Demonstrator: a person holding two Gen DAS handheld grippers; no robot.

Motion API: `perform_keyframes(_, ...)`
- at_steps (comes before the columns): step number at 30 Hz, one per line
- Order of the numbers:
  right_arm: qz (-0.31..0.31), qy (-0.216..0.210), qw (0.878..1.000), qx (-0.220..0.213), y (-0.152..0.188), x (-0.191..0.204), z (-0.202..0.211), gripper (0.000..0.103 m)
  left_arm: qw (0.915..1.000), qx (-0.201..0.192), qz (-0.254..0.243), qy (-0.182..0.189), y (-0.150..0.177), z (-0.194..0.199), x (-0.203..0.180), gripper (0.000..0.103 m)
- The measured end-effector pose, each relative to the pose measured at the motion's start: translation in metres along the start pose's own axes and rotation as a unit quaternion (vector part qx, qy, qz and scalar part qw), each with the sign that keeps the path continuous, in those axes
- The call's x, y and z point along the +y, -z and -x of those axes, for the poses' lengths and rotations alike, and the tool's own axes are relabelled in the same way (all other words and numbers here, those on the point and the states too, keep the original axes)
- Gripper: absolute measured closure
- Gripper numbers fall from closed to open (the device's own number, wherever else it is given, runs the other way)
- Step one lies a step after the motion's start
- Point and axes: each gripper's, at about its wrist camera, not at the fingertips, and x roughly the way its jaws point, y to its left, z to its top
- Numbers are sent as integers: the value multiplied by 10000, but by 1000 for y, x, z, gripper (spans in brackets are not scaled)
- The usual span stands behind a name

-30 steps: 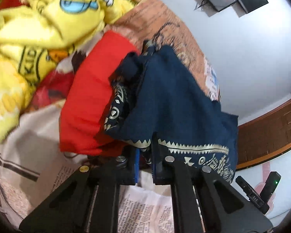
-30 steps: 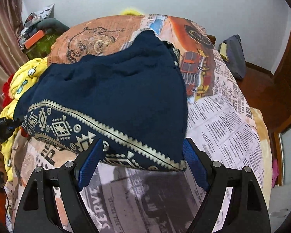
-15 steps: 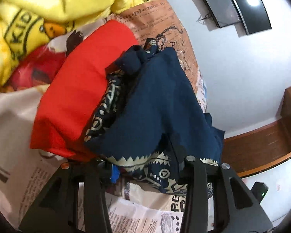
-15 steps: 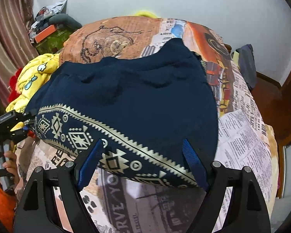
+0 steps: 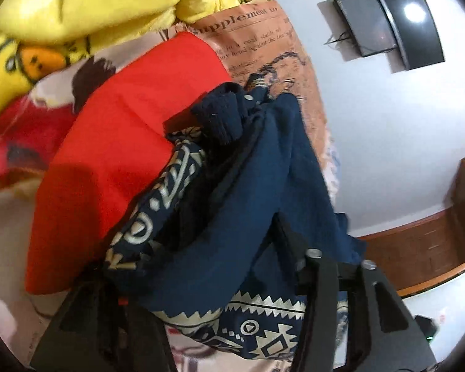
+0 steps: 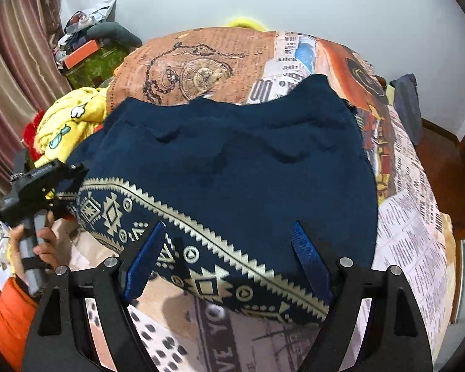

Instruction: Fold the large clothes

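Observation:
A large navy garment [image 6: 238, 161] with a cream patterned hem lies spread on the newspaper-print bedspread [image 6: 409, 226]. In the left wrist view the garment [image 5: 232, 217] is bunched and folded over itself, and it lies between the two fingers. My left gripper [image 5: 207, 266] is open around this bunched cloth. It also shows in the right wrist view [image 6: 46, 183] at the garment's left hem corner. My right gripper [image 6: 229, 241] is open, its blue-padded fingers straddling the patterned hem at the near edge.
A red cloth [image 5: 124, 155] lies beside the navy garment. A yellow plush blanket [image 5: 62, 15] is piled at the left. A cluttered side table [image 6: 90, 52] and curtain [image 6: 12, 93] stand at the left. A dark bag [image 6: 409, 105] sits by the bed's far right.
My left gripper has opened, letting go of the navy hem, and pushed forward into the cloth. My right gripper stayed open and moved forward over the hem.

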Motion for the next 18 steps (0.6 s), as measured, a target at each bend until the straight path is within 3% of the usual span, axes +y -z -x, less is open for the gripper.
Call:
perform_keyframes(3,85,17,10000,1,-7,7,-6,22,9989,-163,-328,-291,-1,7,-16,88)
perform_keyframes(8,326,50,9995,9,-22,21,-17,22,9903,-634,-1052,-644,1,33,-62,95)
perform_keyframes(10,407,12,9991,91,-26,28,-28,22,9859,-811,-1374,-509,3,44,-87,96)
perform_keyframes(13,457,-20,9981,415,-24,35,-56,22,9721,-1057,-2049,-422,15,56,-132,96)
perform_keyframes(15,552,103,9976,393,-19,38,-67,17,9622,-1073,-2483,-331,25,57,-162,96)
perform_keyframes(18,570,30,9976,392,-19,35,-61,18,9499,-1051,-2935,-231,41,49,-201,96)
